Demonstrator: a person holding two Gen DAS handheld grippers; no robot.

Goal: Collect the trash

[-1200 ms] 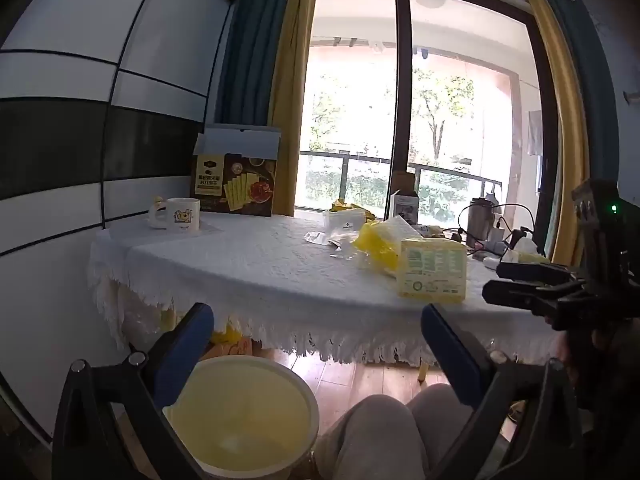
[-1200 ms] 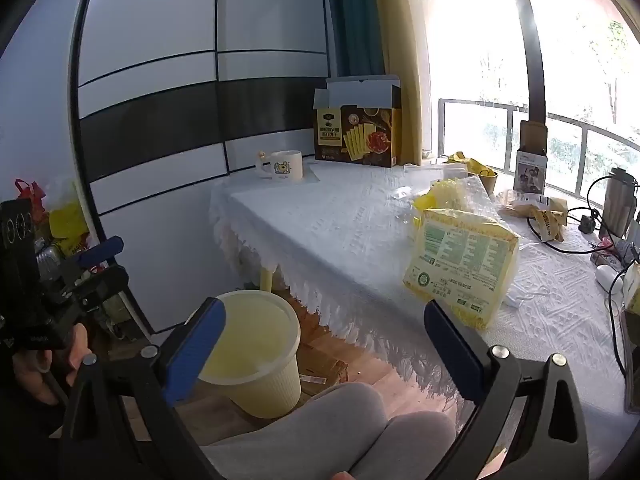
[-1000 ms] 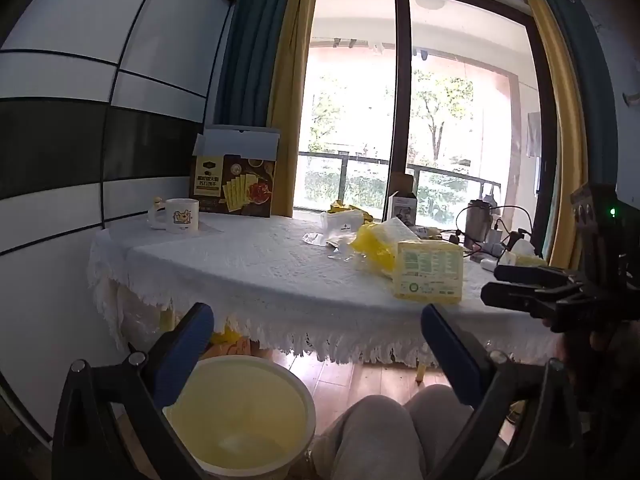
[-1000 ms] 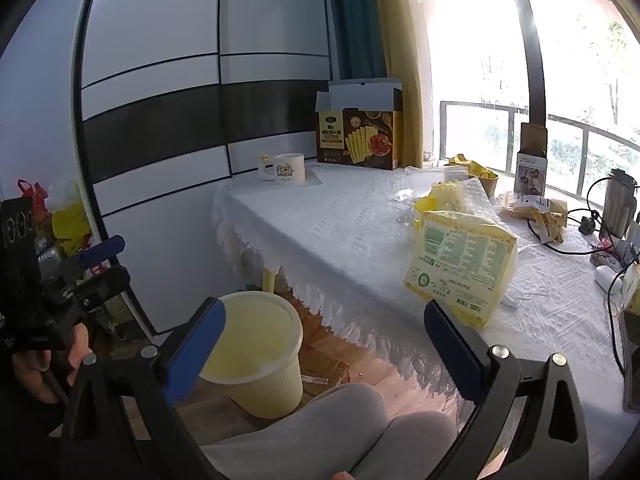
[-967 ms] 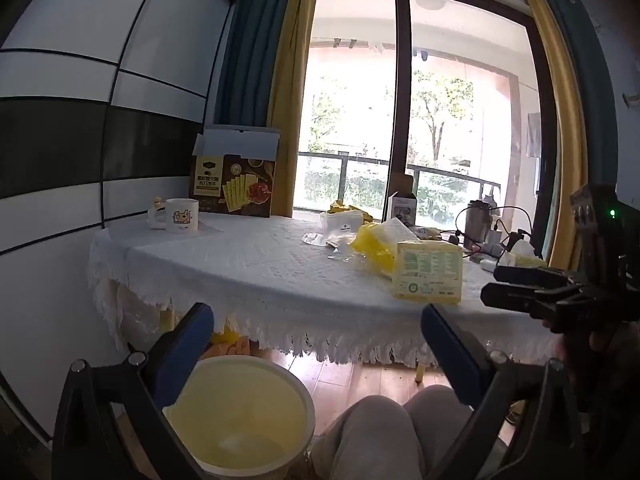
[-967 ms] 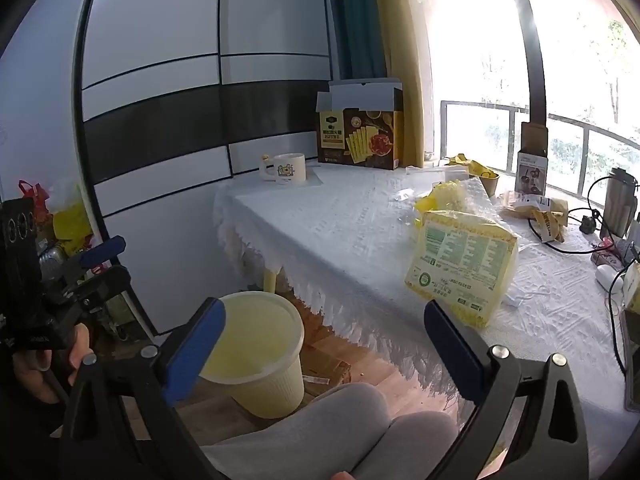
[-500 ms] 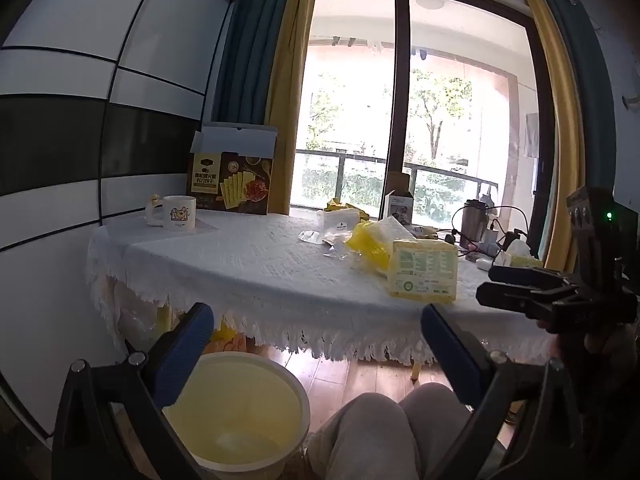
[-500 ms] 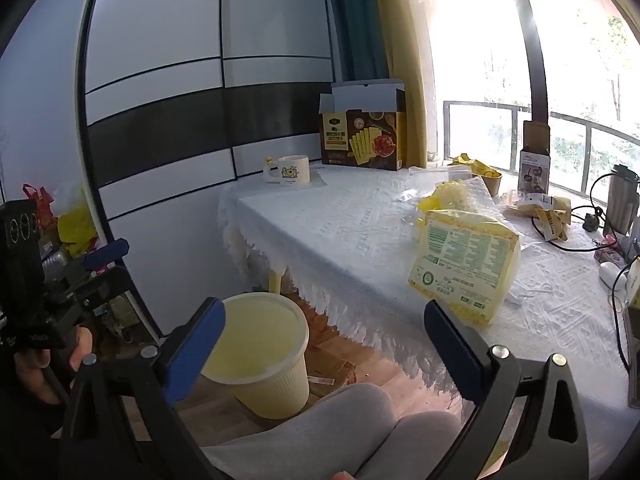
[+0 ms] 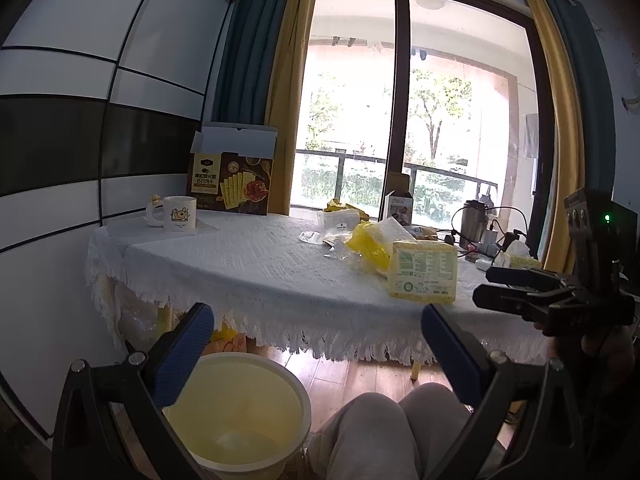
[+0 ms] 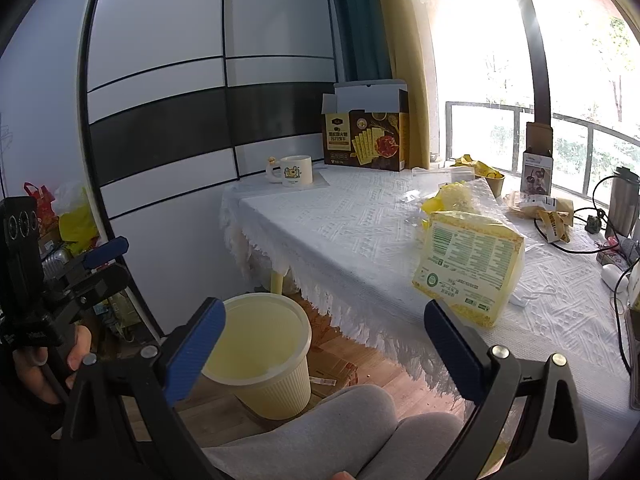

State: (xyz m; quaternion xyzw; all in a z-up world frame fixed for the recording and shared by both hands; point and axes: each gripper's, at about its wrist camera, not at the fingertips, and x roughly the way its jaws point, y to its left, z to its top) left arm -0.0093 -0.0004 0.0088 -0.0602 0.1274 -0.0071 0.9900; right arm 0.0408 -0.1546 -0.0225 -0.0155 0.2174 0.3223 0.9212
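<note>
Fingers: your left gripper (image 9: pixel 316 344) and right gripper (image 10: pixel 324 336) both stood wide apart, holding nothing | Change: over the last second you drifted back slightly; nothing was picked | Trash: yellow packet (image 10: pixel 468 268) and wrappers (image 9: pixel 370 236) remained on the worktop (image 9: pixel 240 264) | Bin (image 10: pixel 260 356) on the floor looked empty; collection not yet begun.

A bin (image 10: pixel 260 344) stands on the floor beside the tabletop (image 10: pixel 348 240). On the tabletop, a packet (image 10: pixel 468 268) sits near the front edge. A mug (image 10: pixel 294 171) and box (image 10: pixel 366 136) stand at the far end.
</note>
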